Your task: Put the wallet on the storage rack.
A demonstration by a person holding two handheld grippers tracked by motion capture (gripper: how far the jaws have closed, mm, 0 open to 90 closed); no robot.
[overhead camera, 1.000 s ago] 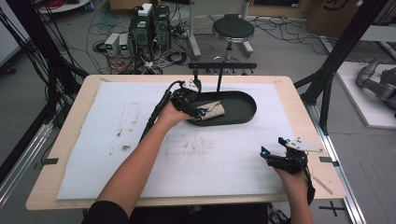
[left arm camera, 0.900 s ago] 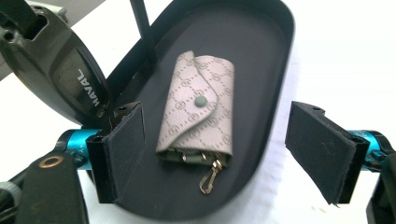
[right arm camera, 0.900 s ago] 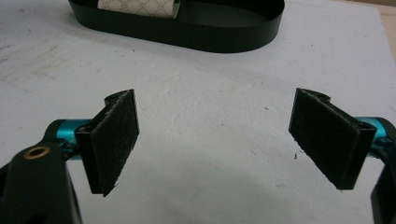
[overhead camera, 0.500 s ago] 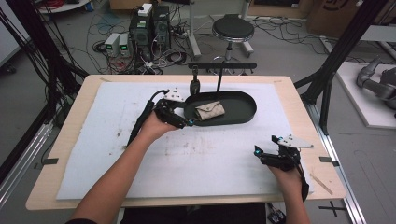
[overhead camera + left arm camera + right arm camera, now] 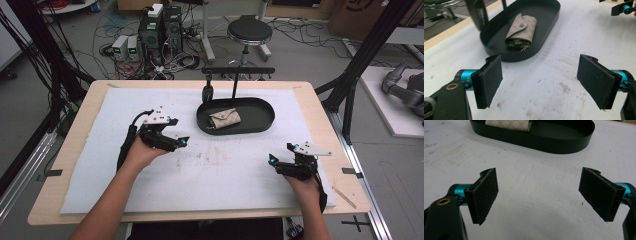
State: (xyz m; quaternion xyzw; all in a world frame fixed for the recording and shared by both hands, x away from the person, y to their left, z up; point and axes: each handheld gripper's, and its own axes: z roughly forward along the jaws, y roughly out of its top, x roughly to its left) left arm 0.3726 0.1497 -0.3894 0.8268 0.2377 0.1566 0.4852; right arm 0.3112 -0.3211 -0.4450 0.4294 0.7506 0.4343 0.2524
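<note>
High view: your left gripper (image 5: 182, 141) and right gripper (image 5: 272, 160) rest over the stained white foam mat (image 5: 100, 150), both well apart from the black oval tray (image 5: 260, 120).

Left gripper view: jaws apart; a quilted beige snap pouch (image 5: 520, 31) lies in the tray.

Right gripper view: jaws apart, empty.

The left claw (image 5: 181, 141) has let go of the folded pouch (image 5: 224, 119) in the tray (image 5: 260, 122) and drawn back toward 8 o'clock, jaws wide; the right claw (image 5: 273, 161) has shifted slightly toward 9 o'clock.
</note>
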